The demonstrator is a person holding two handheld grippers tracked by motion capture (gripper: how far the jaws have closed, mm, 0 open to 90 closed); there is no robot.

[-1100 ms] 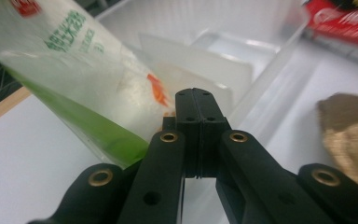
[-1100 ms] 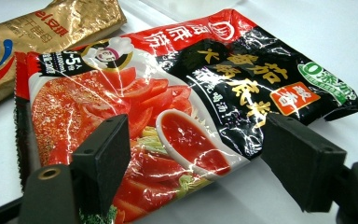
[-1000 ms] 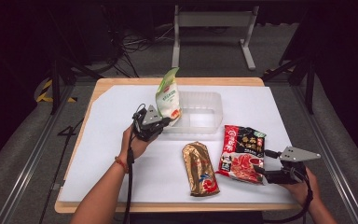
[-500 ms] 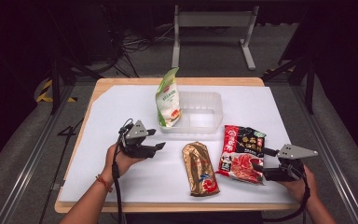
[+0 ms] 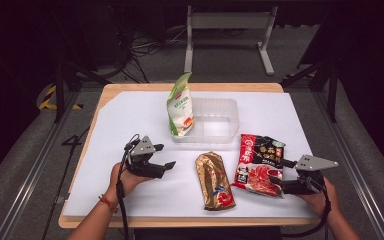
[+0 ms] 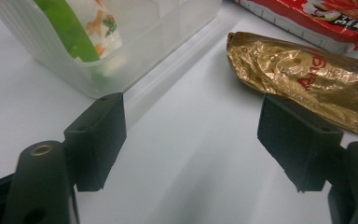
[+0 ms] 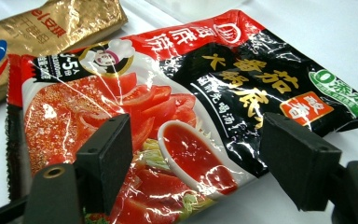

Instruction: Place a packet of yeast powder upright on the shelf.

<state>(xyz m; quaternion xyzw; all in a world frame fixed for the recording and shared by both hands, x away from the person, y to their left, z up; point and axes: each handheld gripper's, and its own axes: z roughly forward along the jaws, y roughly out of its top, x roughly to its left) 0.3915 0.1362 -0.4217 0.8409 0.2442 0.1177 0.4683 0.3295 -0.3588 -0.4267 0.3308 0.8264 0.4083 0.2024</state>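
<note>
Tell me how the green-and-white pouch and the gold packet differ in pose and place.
The green-and-white pouch stands upright, leaning in the left end of the clear plastic tub; the gold packet lies flat on the white table cover, outside the tub. The pouch is pale with a green top; the packet is shiny, crinkled gold foil with a red and blue end. Both are sealed snack bags, and neither is held.

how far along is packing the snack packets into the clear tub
Done: the green and white pouch stands inside the clear plastic tub. In hand: nothing; the left gripper has just been opening, empty, and the open right gripper hovers at the red and black packet. Left: that packet and the gold foil packet, both on the table.
</note>
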